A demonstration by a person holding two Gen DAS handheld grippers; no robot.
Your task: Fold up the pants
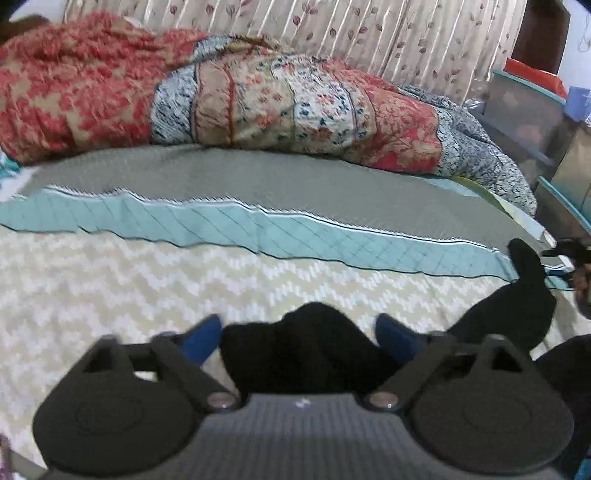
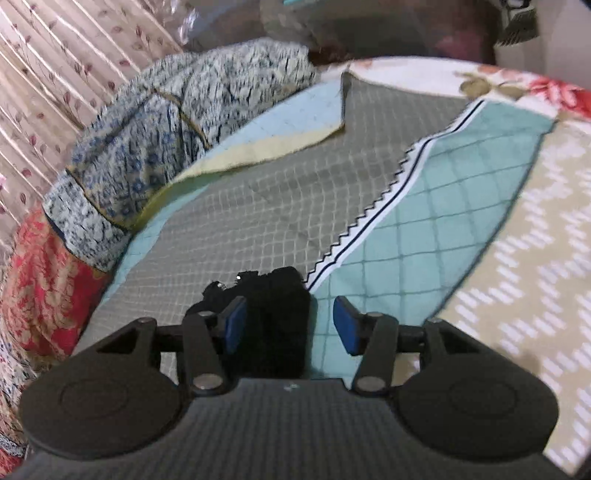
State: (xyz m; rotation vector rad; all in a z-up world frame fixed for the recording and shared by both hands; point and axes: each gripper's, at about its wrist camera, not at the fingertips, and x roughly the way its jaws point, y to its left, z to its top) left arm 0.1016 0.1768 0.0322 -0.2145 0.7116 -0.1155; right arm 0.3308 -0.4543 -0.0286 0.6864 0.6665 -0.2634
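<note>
- Pants (image 1: 306, 347), black, lie on the bed (image 1: 110, 280), bunched on its cream zigzag cover and reaching toward the teal quilted band (image 1: 236, 229).
- In the left wrist view the left tongs (image 1: 298, 338) stand open, blue pads wide apart, with a hump of the black cloth between them; the pads do not seem to press on it.
- From that hump the cloth runs off to the right, ending in a raised tip near the band's edge, so the garment's long axis seems to lie across this view, left to right.
- In the right wrist view the right tongs (image 2: 290, 325) are also parted; a narrow strip of the pants (image 2: 275, 317) lies between them, close against the left pad and apart from the right one.
- That strip points straight ahead, away from the tongs, over the grey checked sheet (image 2: 240, 206).
- Both hands are right at the cloth; neither looks nearer.
- A patchwork quilt (image 1: 258, 103) is heaped well behind, beside the curtain (image 1: 369, 33).
</note>
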